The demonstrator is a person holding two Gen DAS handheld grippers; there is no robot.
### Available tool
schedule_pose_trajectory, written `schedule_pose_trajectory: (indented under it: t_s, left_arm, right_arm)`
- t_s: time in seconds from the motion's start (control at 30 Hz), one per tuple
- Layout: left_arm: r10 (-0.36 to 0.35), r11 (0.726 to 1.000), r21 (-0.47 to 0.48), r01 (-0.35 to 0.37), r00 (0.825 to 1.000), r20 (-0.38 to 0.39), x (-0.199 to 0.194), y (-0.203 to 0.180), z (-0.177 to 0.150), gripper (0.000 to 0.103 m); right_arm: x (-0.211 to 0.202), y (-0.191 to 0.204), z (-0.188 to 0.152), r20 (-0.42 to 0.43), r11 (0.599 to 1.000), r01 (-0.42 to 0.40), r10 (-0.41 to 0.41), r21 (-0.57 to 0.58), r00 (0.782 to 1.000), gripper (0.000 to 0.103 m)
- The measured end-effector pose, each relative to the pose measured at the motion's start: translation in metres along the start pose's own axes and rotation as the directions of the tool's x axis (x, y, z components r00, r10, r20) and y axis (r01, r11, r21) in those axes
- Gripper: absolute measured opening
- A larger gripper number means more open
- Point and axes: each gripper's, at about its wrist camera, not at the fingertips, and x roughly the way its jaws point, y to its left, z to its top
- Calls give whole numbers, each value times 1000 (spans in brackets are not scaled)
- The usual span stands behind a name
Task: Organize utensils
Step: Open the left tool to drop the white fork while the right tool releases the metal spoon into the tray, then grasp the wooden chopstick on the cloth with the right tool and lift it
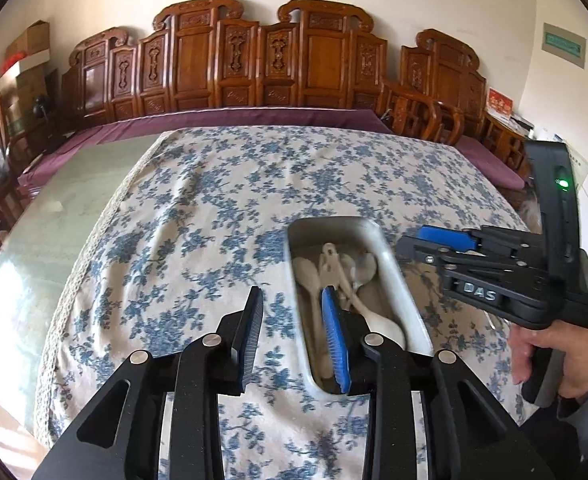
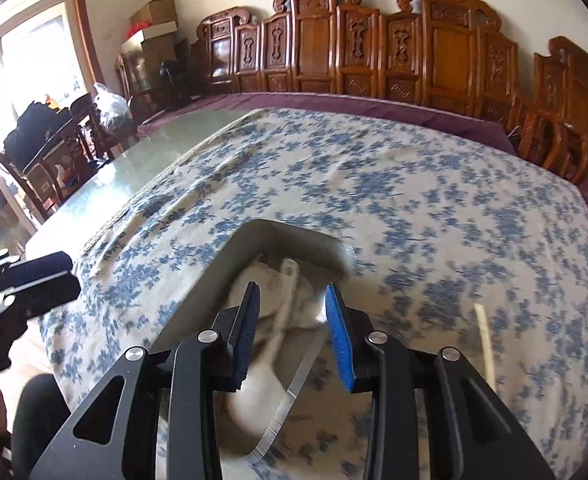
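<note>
A white rectangular tray (image 1: 394, 264) sits on the blue-flowered tablecloth and holds several pale spoons (image 1: 308, 274). My left gripper (image 1: 294, 300) is open and empty, low over the cloth at the tray's left rim. My right gripper (image 1: 410, 242) hovers at the tray's right side; in its own view the right gripper (image 2: 291, 294) is open and empty above the tray (image 2: 213, 272), with a blurred white spoon (image 2: 281, 320) lying below it. A pale stick-like utensil (image 2: 486, 344) lies on the cloth right of the tray.
The flowered tablecloth (image 1: 213, 208) covers most of a glass-topped table (image 1: 73, 200). Carved wooden chairs (image 1: 253, 64) line the far edge. More chairs and bags (image 2: 53, 136) stand at the left by a window.
</note>
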Motion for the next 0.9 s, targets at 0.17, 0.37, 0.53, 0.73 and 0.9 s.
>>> schedule_pose_trajectory:
  t_s: [0.17, 0.37, 0.53, 0.73, 0.9]
  left_arm:
    - [-27, 999, 32, 27, 1000, 0, 1, -24, -1, 32]
    - [-48, 997, 59, 49, 999, -17, 10, -52, -2, 33]
    - [-52, 994, 92, 55, 998, -35, 24, -78, -2, 48]
    - [-55, 991, 117, 64, 996, -75, 45, -103, -3, 48]
    - [-50, 986, 154, 67, 993, -110, 63, -124, -6, 48]
  right_arm:
    - [-25, -41, -27, -5, 998, 68, -68, 7, 998, 37]
    - [-35, -107, -65, -42, 987, 143, -140, 72, 989, 36]
    - [-28, -148, -91, -77, 978, 168, -160, 125, 984, 29]
    - [-10, -173, -110, -123, 979, 146, -129, 139, 984, 24]
    - [-5, -176, -108, -102, 986, 112, -99, 127, 990, 22]
